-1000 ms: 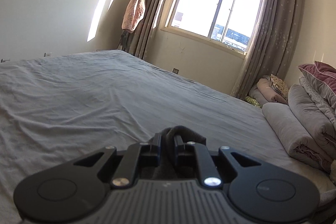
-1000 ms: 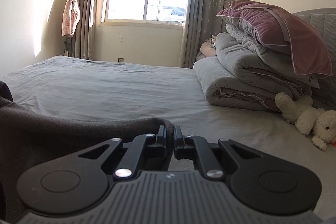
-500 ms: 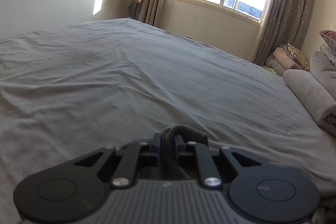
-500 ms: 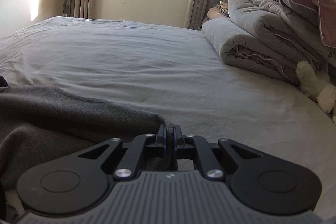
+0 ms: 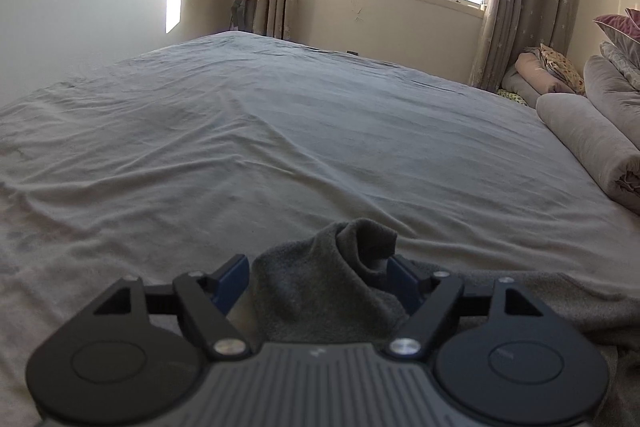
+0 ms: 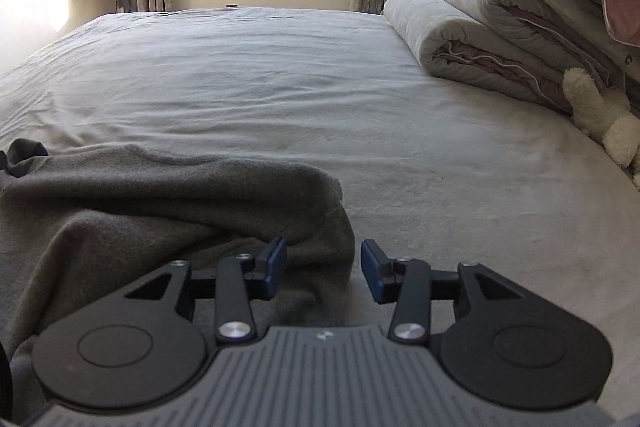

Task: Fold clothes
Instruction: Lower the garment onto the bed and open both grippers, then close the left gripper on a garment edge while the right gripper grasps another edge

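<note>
Claws released: left claw and right claw spread over grey sweater on bed.

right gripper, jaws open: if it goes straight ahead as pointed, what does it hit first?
Likely the edge of the grey garment bunched between the jaws of the right gripper; past that, only bare bed sheet. Depth is uncertain.
</note>
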{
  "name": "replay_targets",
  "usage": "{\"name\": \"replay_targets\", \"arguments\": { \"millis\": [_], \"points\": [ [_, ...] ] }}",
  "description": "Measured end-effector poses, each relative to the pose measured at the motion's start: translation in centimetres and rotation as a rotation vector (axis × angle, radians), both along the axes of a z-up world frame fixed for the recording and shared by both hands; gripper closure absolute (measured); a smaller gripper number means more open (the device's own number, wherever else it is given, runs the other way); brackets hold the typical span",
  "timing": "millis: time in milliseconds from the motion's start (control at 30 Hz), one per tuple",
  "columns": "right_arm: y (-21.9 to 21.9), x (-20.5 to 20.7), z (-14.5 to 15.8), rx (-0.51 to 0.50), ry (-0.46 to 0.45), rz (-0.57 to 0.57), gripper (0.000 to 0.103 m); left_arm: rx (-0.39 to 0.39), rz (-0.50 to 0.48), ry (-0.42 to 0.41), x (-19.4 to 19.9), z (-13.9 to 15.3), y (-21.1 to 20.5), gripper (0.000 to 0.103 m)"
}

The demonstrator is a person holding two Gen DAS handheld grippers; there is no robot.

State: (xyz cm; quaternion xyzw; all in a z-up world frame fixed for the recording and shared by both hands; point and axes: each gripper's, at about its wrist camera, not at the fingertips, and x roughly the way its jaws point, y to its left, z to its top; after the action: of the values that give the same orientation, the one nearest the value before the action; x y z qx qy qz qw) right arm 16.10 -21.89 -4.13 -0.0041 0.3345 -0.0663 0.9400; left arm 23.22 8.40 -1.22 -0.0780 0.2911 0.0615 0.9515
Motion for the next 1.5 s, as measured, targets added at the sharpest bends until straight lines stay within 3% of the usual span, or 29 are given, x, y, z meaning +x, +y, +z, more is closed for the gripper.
{"name": "replay_targets", "arguments": {
  "millis": [400, 600, 800, 867, 967, 1100, 1233, 1333, 1500],
  "points": [
    [0.3, -7.4, 2.5, 0.166, 0.057, -0.019, 0.046, -0.026, -0.076, 0.107, -8.3, 3.4, 0.0, 0.013],
    [0.2, -10.5, 2.5, 0.248, 0.066, -0.024, 0.044, -0.095, -0.132, 0.152, -12.2, 3.2, 1.0, 0.012],
    [0.3, -13.0, 1.8, 0.315, 0.087, -0.018, 0.044, -0.102, -0.246, 0.193, -16.0, 2.1, 1.1, 0.013],
    [0.4, -13.9, 1.5, 0.338, 0.094, -0.016, 0.044, -0.083, -0.332, 0.192, -17.4, 1.5, 0.5, 0.013],
    [1.0, -14.2, 0.4, 0.349, 0.123, 0.012, 0.044, 0.010, -0.411, 0.188, -18.8, 0.2, -1.1, 0.013],
    [2.5, -14.3, 0.2, 0.338, 0.128, 0.097, 0.044, 0.129, -0.432, 0.186, -19.3, -1.9, -3.0, 0.014],
    [5.2, -14.3, 0.8, 0.238, 0.035, 0.258, 0.044, 0.223, -0.437, 0.169, -18.6, -2.7, -4.5, 0.020],
    [6.8, -13.9, 0.6, 0.175, -0.012, 0.344, 0.044, 0.213, -0.445, 0.150, -17.9, -2.6, -4.7, 0.032],
    [8.5, -12.4, -1.6, 0.094, 0.025, 0.387, 0.046, 0.148, -0.390, 0.148, -16.8, -2.5, -3.9, 0.048]
  ]
}}
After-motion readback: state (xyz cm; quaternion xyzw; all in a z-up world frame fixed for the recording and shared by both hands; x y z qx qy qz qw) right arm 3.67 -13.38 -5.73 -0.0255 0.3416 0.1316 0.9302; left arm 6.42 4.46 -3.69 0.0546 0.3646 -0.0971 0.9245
